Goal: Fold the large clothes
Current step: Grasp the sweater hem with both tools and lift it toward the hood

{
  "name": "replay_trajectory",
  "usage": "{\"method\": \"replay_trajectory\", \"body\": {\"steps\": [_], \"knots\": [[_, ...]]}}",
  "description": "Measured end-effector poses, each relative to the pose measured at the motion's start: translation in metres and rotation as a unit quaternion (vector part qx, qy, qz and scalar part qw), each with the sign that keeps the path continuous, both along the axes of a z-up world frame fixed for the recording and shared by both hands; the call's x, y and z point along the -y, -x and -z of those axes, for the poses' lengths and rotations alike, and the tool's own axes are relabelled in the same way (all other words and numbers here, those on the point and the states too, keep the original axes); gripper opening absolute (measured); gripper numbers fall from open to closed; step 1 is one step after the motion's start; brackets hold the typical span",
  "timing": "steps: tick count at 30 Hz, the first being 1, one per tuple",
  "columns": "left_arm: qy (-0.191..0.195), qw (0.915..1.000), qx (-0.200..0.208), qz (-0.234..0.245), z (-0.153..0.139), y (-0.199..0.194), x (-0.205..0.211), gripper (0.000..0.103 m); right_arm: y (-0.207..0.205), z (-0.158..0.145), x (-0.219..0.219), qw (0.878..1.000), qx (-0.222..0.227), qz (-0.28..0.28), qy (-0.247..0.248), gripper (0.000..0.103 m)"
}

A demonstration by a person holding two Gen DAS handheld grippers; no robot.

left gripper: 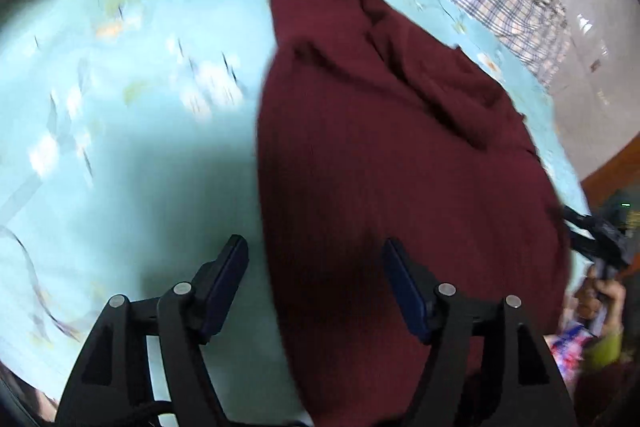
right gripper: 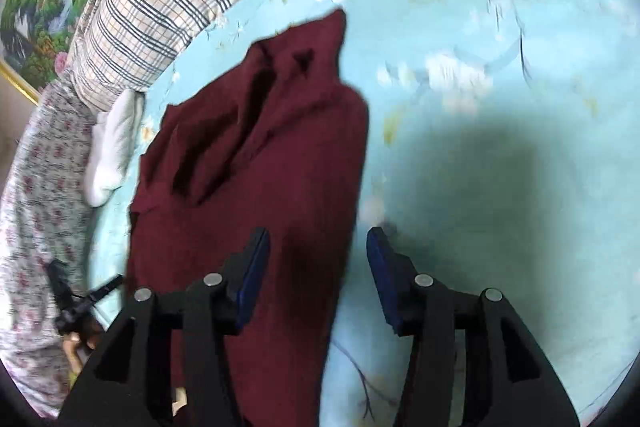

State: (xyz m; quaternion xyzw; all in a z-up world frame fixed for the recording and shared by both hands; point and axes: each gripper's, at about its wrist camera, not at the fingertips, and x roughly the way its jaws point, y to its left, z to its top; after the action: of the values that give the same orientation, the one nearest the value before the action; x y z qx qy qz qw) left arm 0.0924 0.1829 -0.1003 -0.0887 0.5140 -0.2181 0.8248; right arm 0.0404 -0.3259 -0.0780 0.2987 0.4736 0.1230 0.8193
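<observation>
Maroon knit cloth, a large garment [left gripper: 400,155], lies on the bed [left gripper: 132,155] over a pale blue flowered sheet, folded into a long narrow strip with loose ridges and a bunched upper end near the checked quilt [right gripper: 172,3]. Judged soft, limp and fairly light; it will sag and slide out of shape if lifted by one point, so it wants taking at two matching points along an edge or at the corners of the near end, pinching through all layers. The knit looks grippy rather than slippery, and not fragile.

Left claw [left gripper: 316,283]: jaws wide apart, nothing gripped. Its left finger stands over bare sheet, its right finger over the garment, so the cloth's long edge lies below the gap; contact with the pads is not apparent.

Right claw [right gripper: 318,267]: jaws partly open, empty. Its left finger is over the garment, its right finger over the sheet, straddling the opposite long edge.

Both claws point steeply downward over the near end of the strip, side by side. A white sock-like item [right gripper: 112,147] lies just beside the garment
</observation>
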Motion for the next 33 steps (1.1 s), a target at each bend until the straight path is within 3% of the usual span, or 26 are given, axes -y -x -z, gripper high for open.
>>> {"method": "replay_trajectory", "body": {"steps": [5,10,12,15,19,24,27,30,33], "knots": [[0.05,0.9979,0.002,0.04,0.006,0.042,0.0,0.075,0.021,0.015,-0.014,0.992,0.002,-0.072,-0.1,0.051],[0.042,0.9967,0.023,0.066,0.01,0.079,0.01,0.074,0.062,0.016,-0.029,0.987,0.017,-0.121,-0.108,0.051],[0.018,0.9967,0.036,0.07,0.01,0.089,0.015,0.07,0.072,0.014,-0.036,0.99,0.017,-0.114,-0.08,0.049],[-0.018,0.9961,0.046,0.074,0.009,0.094,0.026,0.065,0.079,-0.002,-0.063,0.995,0.022,-0.088,0.041,0.046],[-0.04,0.9951,0.048,0.077,0.008,0.093,0.036,0.059,0.075,-0.019,-0.103,0.98,0.024,-0.077,0.183,0.046],[-0.056,0.9933,0.05,0.088,0.01,0.103,0.037,0.058,0.076,-0.016,-0.12,0.972,0.039,-0.08,0.216,0.046],[-0.05,0.9936,0.047,0.09,0.012,0.107,0.038,0.058,0.08,-0.011,-0.117,0.976,0.044,-0.086,0.196,0.046],[-0.038,0.9942,0.043,0.091,0.013,0.107,0.04,0.053,0.086,-0.005,-0.095,0.99,0.046,-0.09,0.097,0.046],[-0.025,0.995,0.035,0.09,0.017,0.107,0.033,0.047,0.094,0.007,-0.074,0.995,0.043,-0.089,0.012,0.046]]}}
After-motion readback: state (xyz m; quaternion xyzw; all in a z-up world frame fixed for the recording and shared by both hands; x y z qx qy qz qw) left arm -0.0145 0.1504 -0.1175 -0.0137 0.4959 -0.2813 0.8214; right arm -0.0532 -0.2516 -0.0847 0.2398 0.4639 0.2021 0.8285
